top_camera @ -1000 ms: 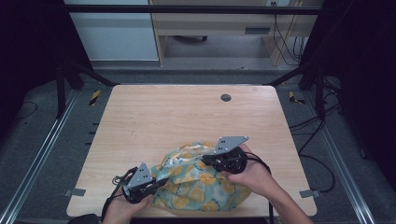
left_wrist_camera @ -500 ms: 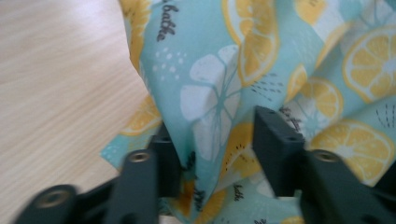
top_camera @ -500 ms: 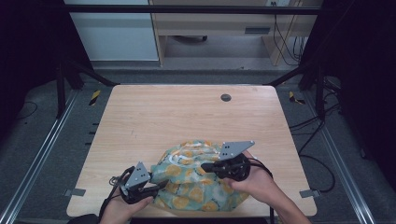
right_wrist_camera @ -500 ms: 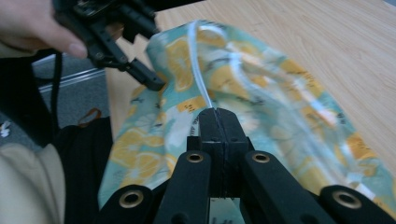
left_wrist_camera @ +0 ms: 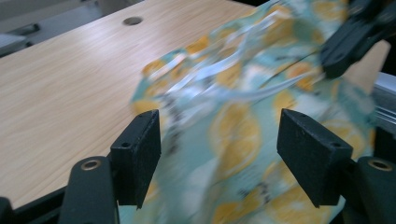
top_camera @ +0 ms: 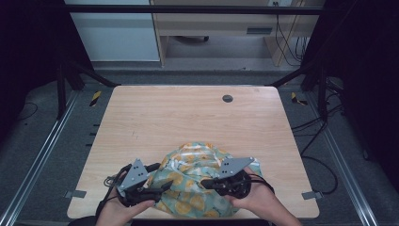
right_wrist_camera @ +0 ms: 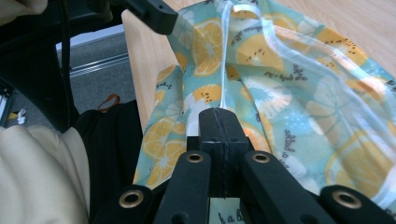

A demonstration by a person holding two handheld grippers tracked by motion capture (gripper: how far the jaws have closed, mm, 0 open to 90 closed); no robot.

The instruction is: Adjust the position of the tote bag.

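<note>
- Two hand-held grippers worked at the near edge of a wooden table, one at each side of a crumpled cloth printed with orange slices on pale teal.
- The cloth lay bunched at the table's near edge, between the person's hands, with its near part reaching the rim.
- The left gripper sat at the cloth's left edge. Its jaws had just been opening and stood well apart; in the left gripper view the cloth spread between the two pads, which did not press on it.
- The right gripper lay over the cloth's right half, pointing left. In the right gripper view its jaws were pressed together, and the cloth sat right against their tips; a fold of it appeared to be pinched there, with a pale seam running up from the tips.
- One small round hole sat in the tabletop far from the cloth, toward the table's far edge.
</note>
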